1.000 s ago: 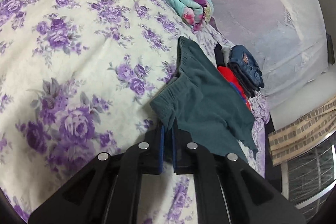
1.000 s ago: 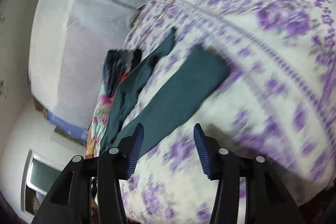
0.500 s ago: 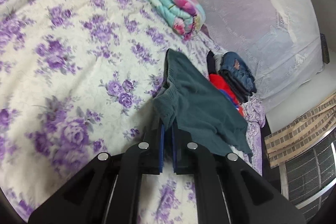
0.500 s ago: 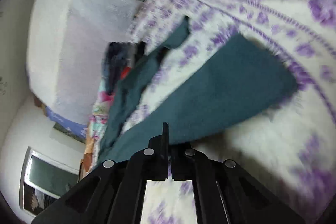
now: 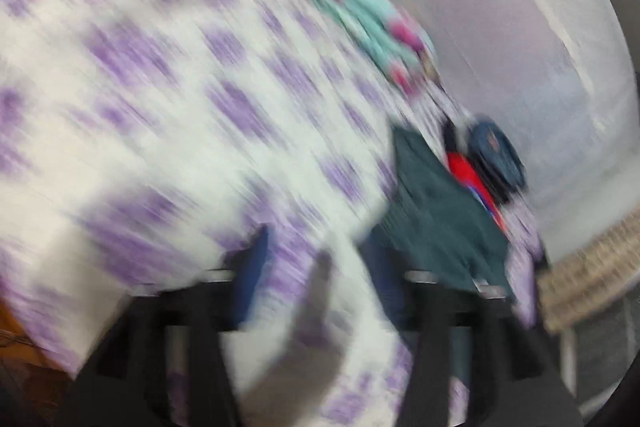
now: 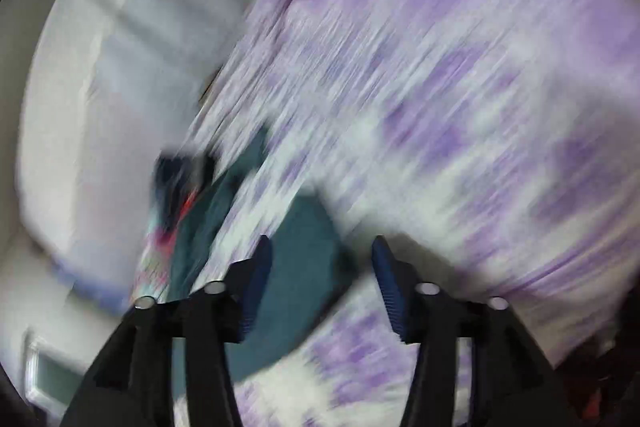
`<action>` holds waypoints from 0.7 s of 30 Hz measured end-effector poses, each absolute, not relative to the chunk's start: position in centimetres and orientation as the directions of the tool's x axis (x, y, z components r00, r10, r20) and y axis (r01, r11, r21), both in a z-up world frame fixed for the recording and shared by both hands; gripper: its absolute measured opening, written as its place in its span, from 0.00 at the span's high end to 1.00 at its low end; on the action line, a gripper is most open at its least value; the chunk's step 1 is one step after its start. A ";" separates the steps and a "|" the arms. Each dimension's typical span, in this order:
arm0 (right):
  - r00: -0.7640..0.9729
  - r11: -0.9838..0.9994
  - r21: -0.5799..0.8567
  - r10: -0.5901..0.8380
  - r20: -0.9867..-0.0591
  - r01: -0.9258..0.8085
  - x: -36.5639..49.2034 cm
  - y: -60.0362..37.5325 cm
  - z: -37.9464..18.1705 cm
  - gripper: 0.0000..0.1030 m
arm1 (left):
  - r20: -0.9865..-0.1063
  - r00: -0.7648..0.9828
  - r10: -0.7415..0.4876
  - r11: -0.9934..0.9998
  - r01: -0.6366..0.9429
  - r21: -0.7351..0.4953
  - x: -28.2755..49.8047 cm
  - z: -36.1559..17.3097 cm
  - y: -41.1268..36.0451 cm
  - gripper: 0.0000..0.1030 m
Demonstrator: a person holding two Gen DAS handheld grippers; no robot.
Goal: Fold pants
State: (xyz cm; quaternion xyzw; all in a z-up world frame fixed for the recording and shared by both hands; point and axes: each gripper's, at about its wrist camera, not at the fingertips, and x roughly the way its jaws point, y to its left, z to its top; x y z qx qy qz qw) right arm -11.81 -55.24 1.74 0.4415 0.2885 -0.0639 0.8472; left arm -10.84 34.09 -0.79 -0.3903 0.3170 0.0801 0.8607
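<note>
Both views are heavily blurred by motion. The dark teal pants [image 5: 440, 219] lie on the purple-flowered bedsheet [image 5: 160, 87], right of my left gripper [image 5: 320, 267]. Its jaws are opening, and only bedsheet shows between the blue pads [image 5: 256, 267]. In the right wrist view a teal pant leg [image 6: 296, 287] runs under the left pad [image 6: 256, 287] and into the gap of my right gripper [image 6: 320, 279]. Those jaws are opening too, and the pads do not press on the cloth. More of the pants [image 6: 208, 219] stretches away toward the upper left.
A folded turquoise and pink blanket [image 5: 368, 27] lies at the far edge of the bed. A pile of folded clothes, red and denim blue [image 5: 488, 163], sits beyond the pants. A pale curtain [image 5: 520, 27] hangs behind the bed. A woven basket [image 5: 592, 267] stands at right.
Both grippers went from shut on the teal pants to open and let the cloth go. Both views swung fast; the pants now sit to the right of the left gripper.
</note>
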 end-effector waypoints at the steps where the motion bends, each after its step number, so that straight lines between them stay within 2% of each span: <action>1: 0.839 0.607 0.712 0.134 -0.528 0.352 -11.9 -55.6 2.5 0.48 | -0.600 0.796 -0.077 0.680 -0.399 -0.616 -11.1 0.0 34.7 0.42; 6: 0.811 0.669 0.720 0.310 -0.496 0.185 -4.0 -50.9 4.4 0.48 | -0.514 0.826 -0.232 0.704 -0.222 -0.674 -6.9 2.5 31.1 0.40; 9: 0.750 0.633 0.761 0.433 -0.500 0.142 3.4 -47.4 3.3 0.48 | -0.541 0.785 -0.302 0.748 -0.156 -0.645 -2.6 2.3 26.9 0.34; 11: 0.708 0.607 0.781 0.486 -0.513 0.148 8.4 -45.0 2.2 0.39 | -0.581 0.749 -0.320 0.760 -0.163 -0.629 0.5 1.1 25.1 0.34; 12: 0.695 0.598 0.787 0.501 -0.515 0.152 10.6 -44.1 1.7 0.27 | -0.598 0.729 -0.333 0.759 -0.169 -0.629 1.8 0.3 24.6 0.33; 13: 0.675 0.584 0.792 0.515 -0.529 0.176 12.7 -43.5 1.0 0.24 | -0.614 0.714 -0.337 0.763 -0.176 -0.623 2.8 -0.4 24.4 0.33; 15: 0.658 0.557 0.798 0.516 -0.549 0.230 16.0 -42.9 -0.3 0.24 | -0.639 0.711 -0.294 0.806 -0.174 -0.566 4.2 -1.1 23.9 0.33; 18: 0.674 0.556 0.792 0.486 -0.556 0.253 18.9 -42.6 -0.9 0.25 | -0.630 0.721 -0.287 0.848 -0.113 -0.517 4.5 -1.1 23.1 0.23; 19: 0.681 0.578 0.780 0.473 -0.560 0.240 19.6 -42.2 -0.6 0.44 | -0.630 0.722 -0.285 0.857 -0.103 -0.505 4.4 -1.2 22.9 0.22; 20: 0.691 0.637 0.733 0.418 -0.590 0.240 19.8 -42.3 0.3 0.68 | -0.636 0.722 -0.273 0.869 -0.099 -0.484 4.4 -1.2 22.6 0.22; 21: 0.698 0.679 0.691 0.371 -0.613 0.246 19.7 -42.4 0.9 0.96 | -0.640 0.722 -0.263 0.875 -0.101 -0.473 4.5 -1.2 22.5 0.22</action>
